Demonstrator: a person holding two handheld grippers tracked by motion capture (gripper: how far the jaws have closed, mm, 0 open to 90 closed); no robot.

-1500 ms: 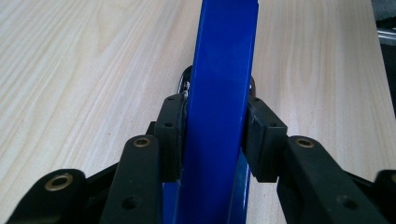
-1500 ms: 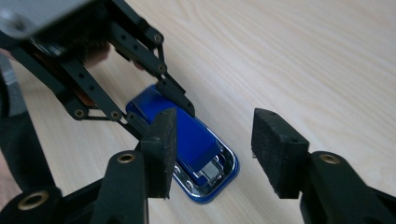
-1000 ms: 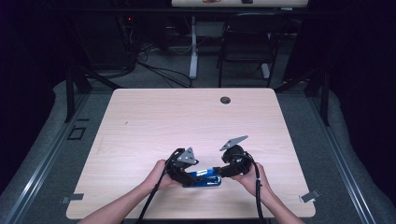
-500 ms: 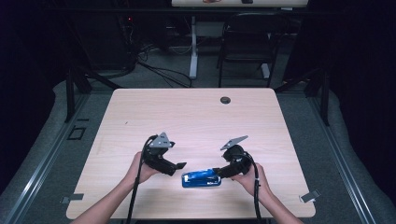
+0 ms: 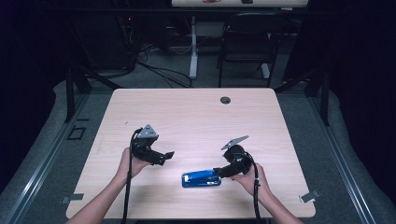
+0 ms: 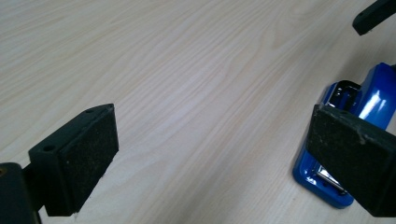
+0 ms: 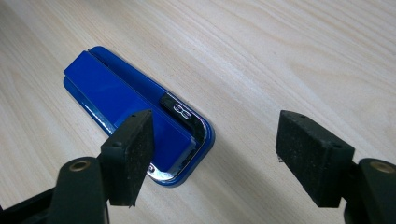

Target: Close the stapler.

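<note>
Left gripper (image 5: 169, 154) held in the left hand (image 5: 132, 162), raised and aimed rightward, jaws just opened wide with nothing between the pads (image 6: 88, 163). Right gripper (image 5: 217, 170) held low in the right hand (image 5: 250, 176), aimed leftward, jaws parted, gripping nothing. Forearms entering from the bottom edge, well apart.

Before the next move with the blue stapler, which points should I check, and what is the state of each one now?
1. Blue stapler lies flat on the table: ok.
2. Left gripper is away from the stapler, jaws open, having just been opening, nothing between them: ok.
3. Right gripper is open; in the right gripper view one pad stands in front of the stapler's end, not pressing it: ok.
4. Right jaws centred over the stapler: not ok, it sits off to one side.
5. Stapler closed: ok.
6. Table surface around the stapler is free: ok.
</note>
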